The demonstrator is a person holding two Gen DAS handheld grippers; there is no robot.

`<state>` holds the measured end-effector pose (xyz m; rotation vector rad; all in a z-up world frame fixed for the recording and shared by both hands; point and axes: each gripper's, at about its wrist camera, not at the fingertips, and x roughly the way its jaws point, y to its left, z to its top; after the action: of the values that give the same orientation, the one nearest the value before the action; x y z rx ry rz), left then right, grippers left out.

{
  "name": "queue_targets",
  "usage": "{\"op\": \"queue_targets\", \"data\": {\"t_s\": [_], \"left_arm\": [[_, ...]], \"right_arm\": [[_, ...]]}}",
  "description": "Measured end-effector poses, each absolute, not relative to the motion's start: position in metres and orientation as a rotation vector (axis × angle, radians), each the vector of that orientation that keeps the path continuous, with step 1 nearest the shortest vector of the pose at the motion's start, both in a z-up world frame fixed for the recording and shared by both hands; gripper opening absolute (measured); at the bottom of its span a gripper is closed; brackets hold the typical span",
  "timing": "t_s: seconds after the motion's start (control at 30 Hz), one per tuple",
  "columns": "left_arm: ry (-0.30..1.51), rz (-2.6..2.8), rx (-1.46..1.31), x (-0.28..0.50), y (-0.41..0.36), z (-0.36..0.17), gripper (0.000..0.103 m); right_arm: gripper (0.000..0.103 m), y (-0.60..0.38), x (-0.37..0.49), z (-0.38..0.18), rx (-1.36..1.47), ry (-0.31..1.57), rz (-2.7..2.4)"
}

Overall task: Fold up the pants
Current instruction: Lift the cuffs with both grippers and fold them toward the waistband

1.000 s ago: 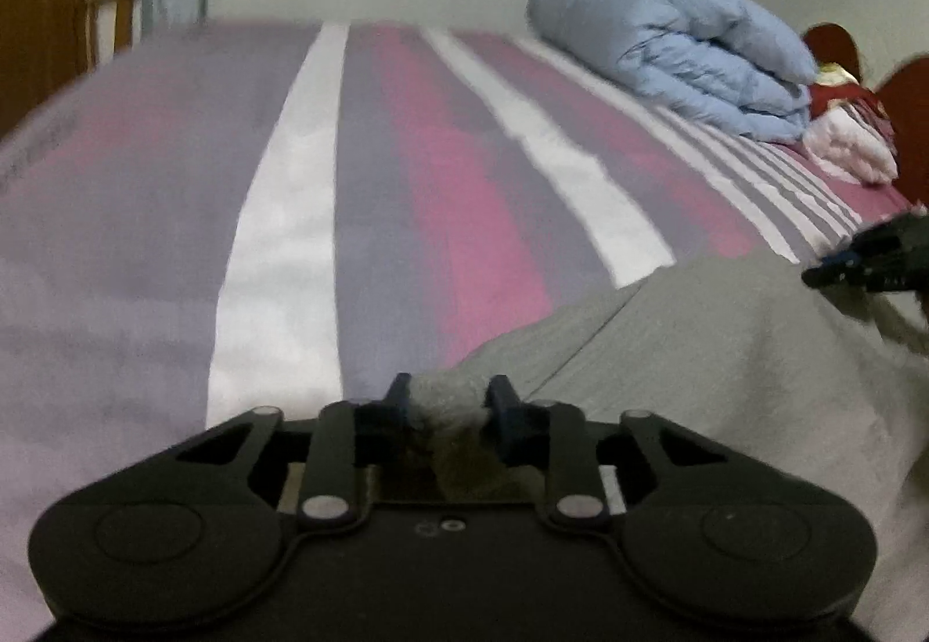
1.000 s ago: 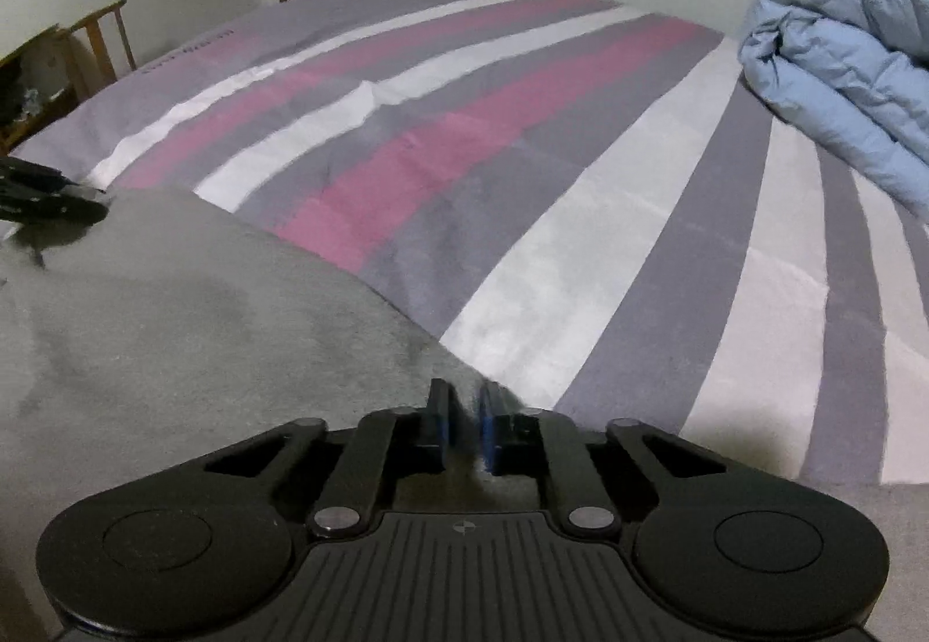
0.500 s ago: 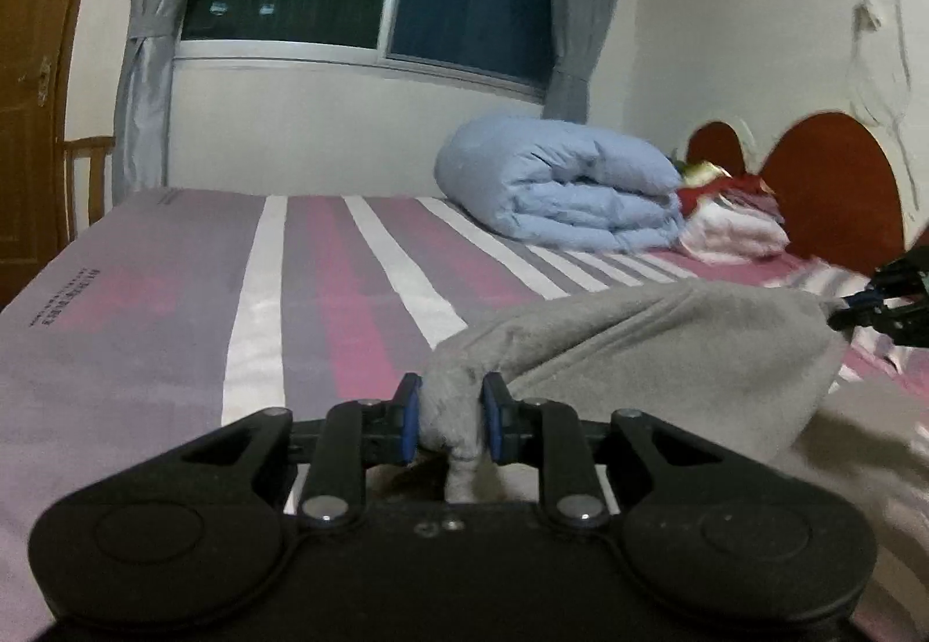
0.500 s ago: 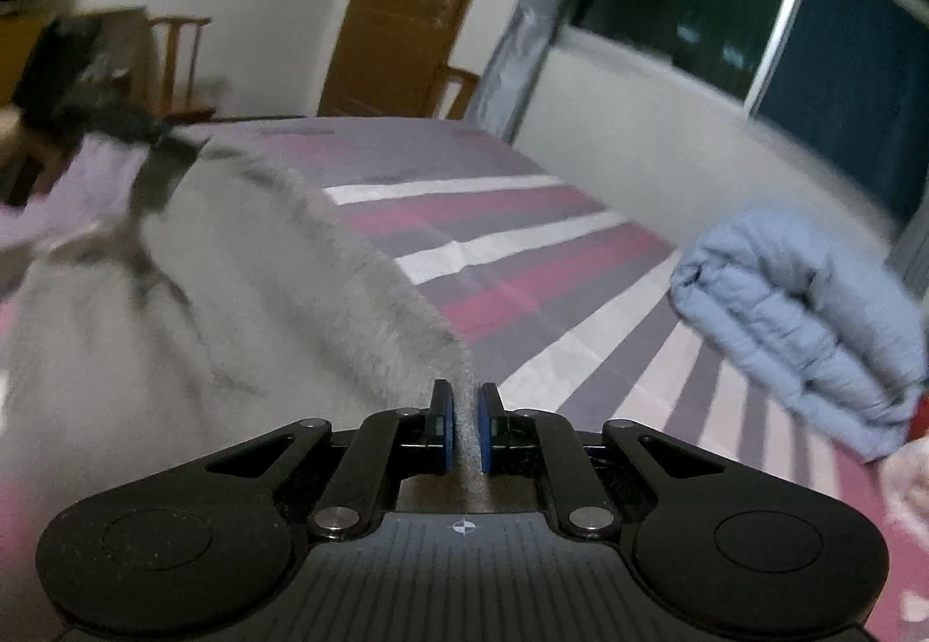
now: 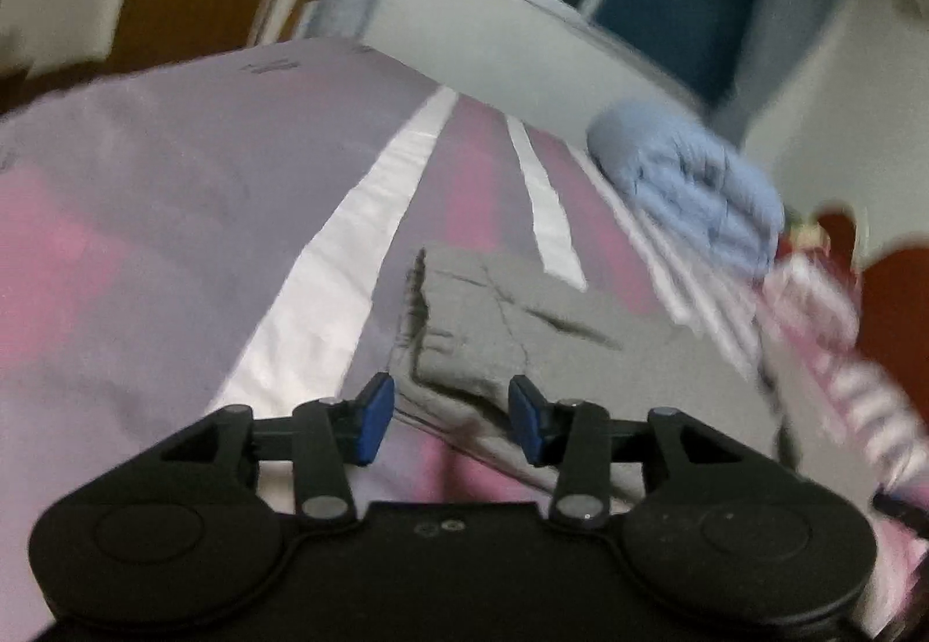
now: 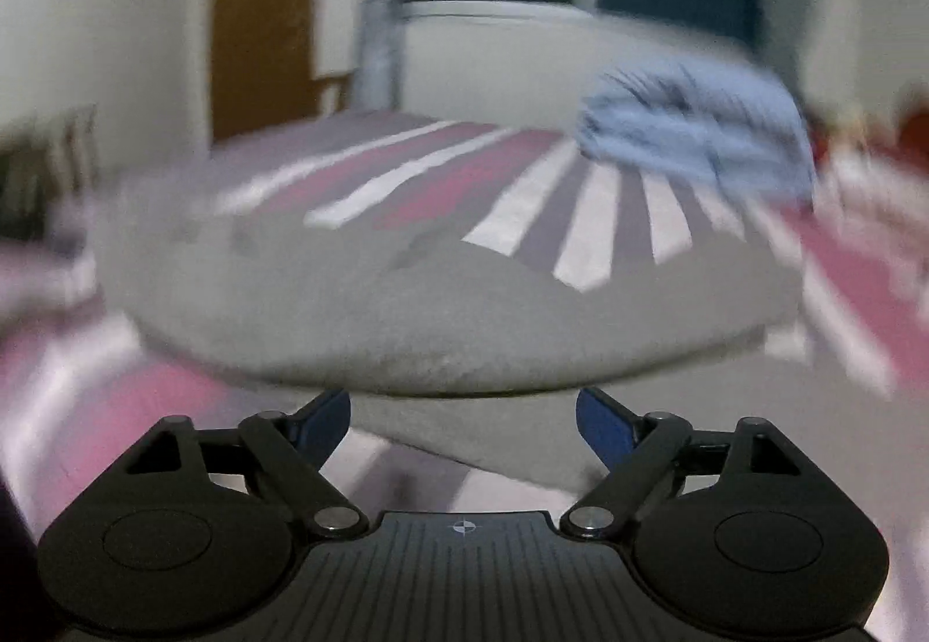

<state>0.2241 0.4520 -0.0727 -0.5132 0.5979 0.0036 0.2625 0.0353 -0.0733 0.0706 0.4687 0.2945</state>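
Both jaws have just been opening. The left hand-held gripper [image 5: 446, 418] is parted partway, the right hand-held gripper [image 6: 463, 424] wide; nothing is gripped. The grey pants [image 5: 522, 317] lie folded on the striped bed [image 5: 145, 212], just ahead of both (frames blurred). Risk judged: the released top layer may slide or spring back, and pads withdrawn low could drag the fold edge askew.

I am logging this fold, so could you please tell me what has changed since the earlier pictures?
Both let go: the left hand-held gripper and right hand-held gripper have just been opening, and the grey fleece pants now lie folded on the striped bedsheet. The rolled blue duvet stayed put.
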Motion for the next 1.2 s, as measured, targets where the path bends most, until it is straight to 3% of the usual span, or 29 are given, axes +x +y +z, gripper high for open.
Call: {"op": "queue_targets", "data": {"t_s": [0.07,0.13,0.47,0.63,0.7,0.73,0.77,0.83,0.93,1.13,1.2], "left_arm": [[0.594,0.001,-0.586,0.228,0.454,-0.069,0.034],[0.602,-0.015,-0.637,0.236,0.454,-0.069,0.034],[0.709,-0.034,-0.765,0.270,0.465,-0.100,0.030],[0.716,-0.054,-0.782,0.280,0.471,-0.102,0.029],[0.726,-0.052,-0.771,0.283,0.472,-0.104,0.024],[0.727,-0.048,-0.768,0.284,0.472,-0.105,0.022],[0.722,-0.046,-0.763,0.286,0.472,-0.105,0.022],[0.704,-0.055,-0.738,0.287,0.469,-0.103,0.018],[0.648,-0.080,-0.721,0.295,0.469,-0.088,0.015],[0.378,-0.201,-0.630,0.291,0.462,-0.026,0.015],[0.450,-0.161,-0.562,0.282,0.457,-0.047,0.015]], "right_arm": [[0.063,0.029,0.277,-0.065,0.202,0.500,0.272],[0.059,0.026,0.297,-0.062,0.335,0.547,0.265],[0.058,0.019,0.352,-0.089,0.668,0.773,0.245],[0.058,0.024,0.369,-0.092,0.681,0.836,0.241],[0.058,0.034,0.376,-0.094,0.653,0.859,0.218],[0.046,0.037,0.377,-0.095,0.634,0.853,0.205],[0.024,0.039,0.376,-0.095,0.620,0.849,0.197],[0.014,0.037,0.372,-0.096,0.618,0.826,0.204],[0.013,0.039,0.365,-0.085,0.619,0.735,0.239],[0.013,0.017,0.319,-0.029,0.670,0.339,0.350],[0.012,0.015,0.298,-0.042,0.613,0.287,0.355]]}}
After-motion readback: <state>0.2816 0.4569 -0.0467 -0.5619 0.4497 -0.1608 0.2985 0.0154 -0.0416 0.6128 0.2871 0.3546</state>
